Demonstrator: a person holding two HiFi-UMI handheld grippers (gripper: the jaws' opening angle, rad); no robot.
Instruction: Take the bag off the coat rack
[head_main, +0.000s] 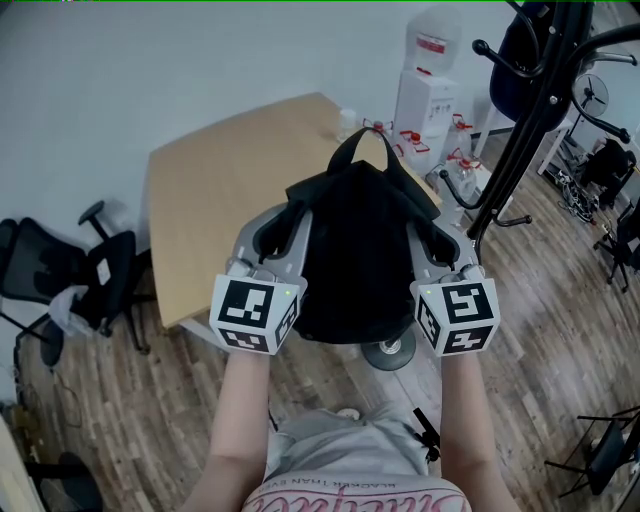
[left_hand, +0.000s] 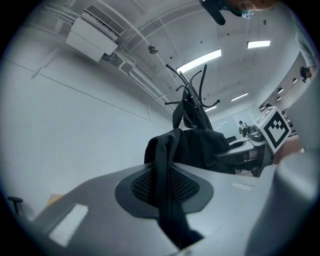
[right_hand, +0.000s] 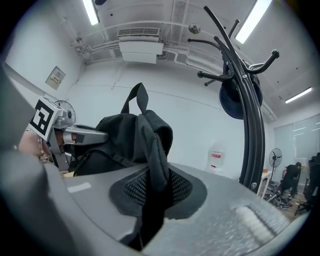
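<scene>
The black bag (head_main: 355, 250) hangs free of the coat rack (head_main: 530, 110), held up between my two grippers above the table's corner, its top handle loop upright. My left gripper (head_main: 285, 228) is shut on a black strap (left_hand: 167, 200) at the bag's left side. My right gripper (head_main: 432, 238) is shut on the strap (right_hand: 152, 200) on the other side. In the left gripper view the bag (left_hand: 197, 147) bulges just past the jaws, with the rack (left_hand: 192, 100) behind it. The right gripper view has the bag (right_hand: 125, 140) at the left and the rack (right_hand: 245, 105) standing at the right.
A wooden table (head_main: 220, 190) lies under and left of the bag. A dark item (head_main: 520, 50) still hangs on the rack, whose round base (head_main: 390, 350) sits on the floor by my feet. An office chair (head_main: 80, 270) stands at the left, a water dispenser (head_main: 425, 90) behind.
</scene>
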